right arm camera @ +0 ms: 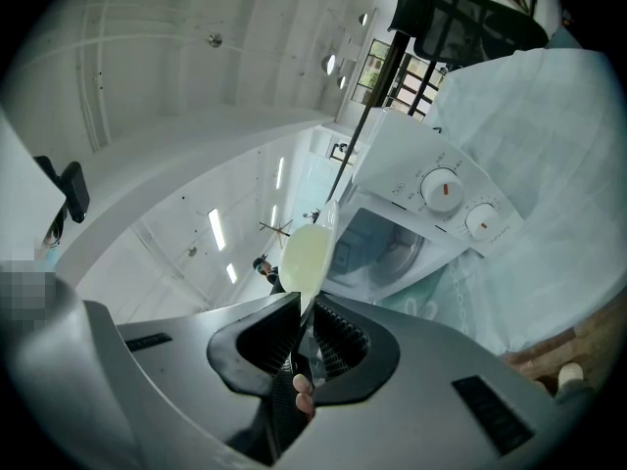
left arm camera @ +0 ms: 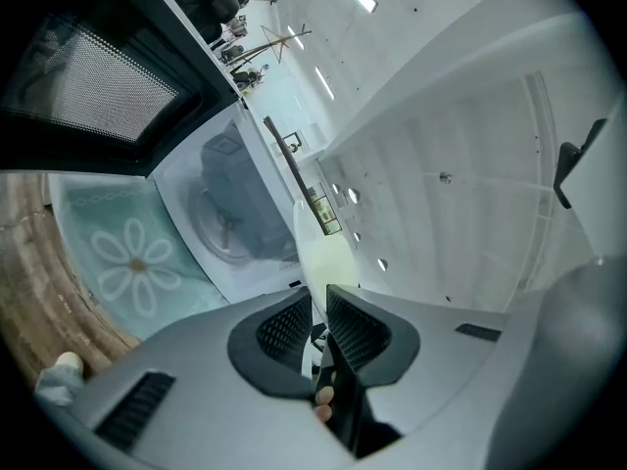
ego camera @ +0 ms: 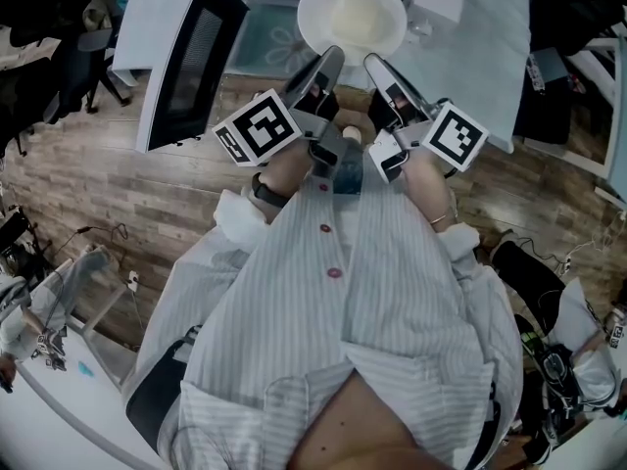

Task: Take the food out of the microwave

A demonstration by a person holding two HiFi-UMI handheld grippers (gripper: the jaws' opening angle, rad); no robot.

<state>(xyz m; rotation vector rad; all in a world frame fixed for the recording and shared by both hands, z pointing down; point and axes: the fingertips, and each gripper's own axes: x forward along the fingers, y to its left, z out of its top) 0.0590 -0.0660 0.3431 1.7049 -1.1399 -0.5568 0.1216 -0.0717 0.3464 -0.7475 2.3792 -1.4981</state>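
- Wood-look floor is seen under a table draped with a pale teal flowered cloth.
- On the cloth a white microwave is stood, with its door swung open at 10 o'clock of the plate.
- White plate with pale yellow food is held up in front of the open cavity, at 12 o'clock of both grippers in the head view.
- Left gripper is clamped on the plate's near rim at about 7 o'clock. In the left gripper view the rim is seen edge-on, pinched between the ribbed pads.
- Right gripper is clamped on the same rim at about 5 o'clock. In the right gripper view the thin rim is gripped between both pads and the food side is faced toward 9 o'clock.
- Food is kept clear of all pads; only bare rim is touched.
- Both grippers are set close together, side by side, and pointed toward 12 o'clock.
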